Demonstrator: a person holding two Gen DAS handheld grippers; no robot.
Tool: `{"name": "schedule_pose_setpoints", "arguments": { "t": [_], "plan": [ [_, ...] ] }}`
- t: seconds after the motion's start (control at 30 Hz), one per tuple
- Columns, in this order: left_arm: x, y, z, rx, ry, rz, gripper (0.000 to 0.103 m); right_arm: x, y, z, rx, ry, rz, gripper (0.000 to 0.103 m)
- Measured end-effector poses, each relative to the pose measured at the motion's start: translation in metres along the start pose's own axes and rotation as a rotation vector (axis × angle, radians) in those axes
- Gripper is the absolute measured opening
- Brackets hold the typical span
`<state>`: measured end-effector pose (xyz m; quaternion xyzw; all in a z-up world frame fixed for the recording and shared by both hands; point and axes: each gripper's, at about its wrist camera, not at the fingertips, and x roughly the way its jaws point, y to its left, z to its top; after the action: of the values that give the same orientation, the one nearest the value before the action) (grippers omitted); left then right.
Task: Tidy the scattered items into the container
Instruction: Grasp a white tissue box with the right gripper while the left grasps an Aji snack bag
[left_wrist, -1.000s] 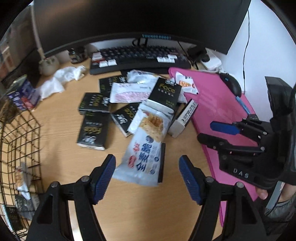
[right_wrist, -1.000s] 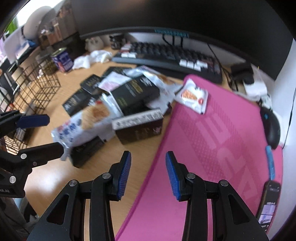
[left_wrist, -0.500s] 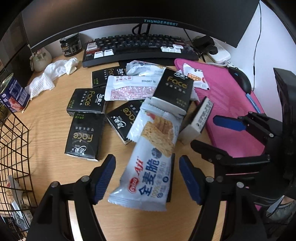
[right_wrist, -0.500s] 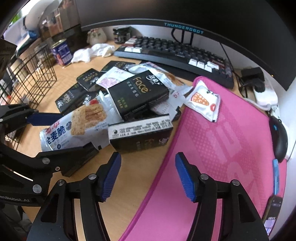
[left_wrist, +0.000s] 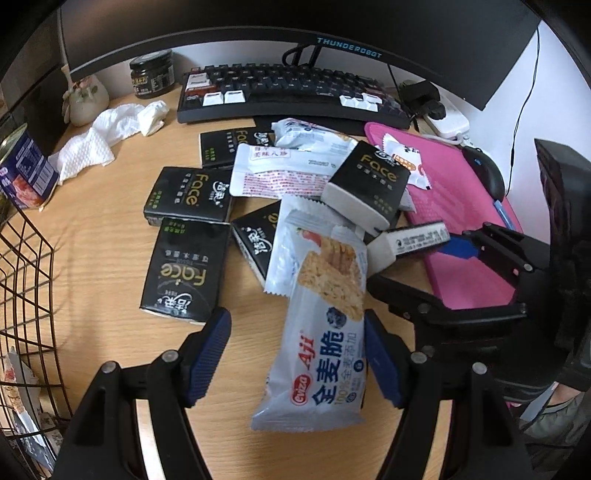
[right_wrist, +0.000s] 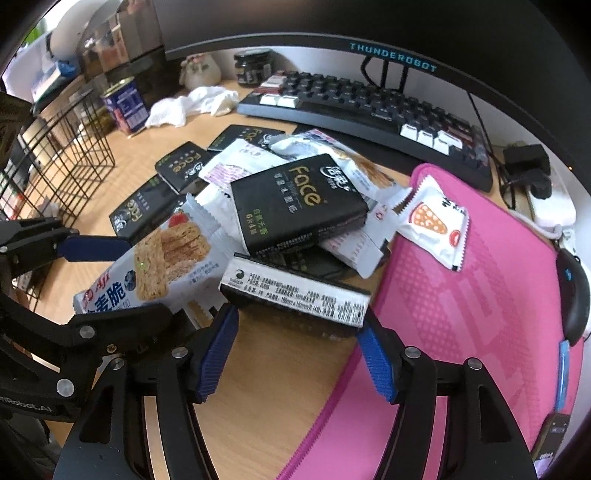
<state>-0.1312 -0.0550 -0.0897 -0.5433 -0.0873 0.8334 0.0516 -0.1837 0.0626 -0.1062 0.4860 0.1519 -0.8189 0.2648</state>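
Observation:
A heap of black "Face" tissue packs and snack packets lies on the wooden desk. My left gripper is open, with the near end of a pale blue cracker packet between its fingers. My right gripper is open, its fingers on either side of a black tissue pack standing on its edge, white label facing me. That pack also shows in the left wrist view. The black wire basket stands at the left and holds some packets.
A pink mat covers the desk's right side, with a small snack packet on it and a mouse at its right edge. A keyboard, monitor, jar, blue can and crumpled tissue line the back.
Both grippers have moved forward into the heap. The right gripper has opened wider and now straddles the edge-standing tissue pack. The cracker packet now lies between the left fingers.

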Motion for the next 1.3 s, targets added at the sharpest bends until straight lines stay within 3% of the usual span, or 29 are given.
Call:
{"name": "schedule_pose_setpoints", "arguments": {
  "t": [0.17,0.3,0.47,0.5,0.53,0.63,0.9,1.0,1.13,1.17,1.2,1.3],
  "plan": [
    [0.001,0.007,0.0,-0.029,0.007,-0.029,0.075,0.003,0.005,0.007,-0.007,-0.006,-0.004,0.064],
    [0.0,0.006,0.0,-0.039,0.005,-0.042,0.075,0.002,0.002,0.007,0.014,0.003,0.041,0.059],
    [-0.001,-0.003,-0.001,-0.017,0.004,-0.042,0.075,-0.004,-0.007,-0.003,0.041,0.007,0.031,0.052],
    [-0.001,-0.005,-0.002,-0.011,0.005,-0.038,0.075,-0.006,-0.009,-0.005,0.044,0.008,0.031,0.047],
    [0.0,-0.008,-0.002,-0.008,0.008,-0.038,0.075,-0.008,-0.011,-0.008,0.049,0.009,0.033,0.028],
    [0.0,-0.013,-0.004,-0.002,0.011,-0.052,0.075,-0.013,-0.017,-0.017,0.065,0.021,0.044,0.02],
    [0.002,-0.021,-0.007,-0.004,0.013,-0.049,0.075,-0.022,-0.021,-0.038,0.087,0.012,0.076,0.018],
    [0.004,-0.023,-0.004,0.006,0.01,-0.015,0.075,-0.024,-0.018,-0.039,0.075,-0.01,0.048,0.02],
    [0.006,-0.022,-0.001,0.012,0.013,-0.003,0.075,-0.021,-0.015,-0.035,0.049,-0.029,-0.04,0.034],
    [0.007,-0.022,-0.001,0.015,0.014,0.005,0.071,-0.02,-0.017,-0.033,0.055,-0.031,-0.039,0.034],
    [0.008,-0.023,0.0,0.022,0.016,0.017,0.058,-0.019,-0.019,-0.031,0.067,-0.033,-0.027,0.034],
    [0.008,-0.023,0.0,0.023,0.023,-0.003,0.047,-0.015,-0.028,-0.026,0.106,-0.022,0.004,0.032]
  ]
}}
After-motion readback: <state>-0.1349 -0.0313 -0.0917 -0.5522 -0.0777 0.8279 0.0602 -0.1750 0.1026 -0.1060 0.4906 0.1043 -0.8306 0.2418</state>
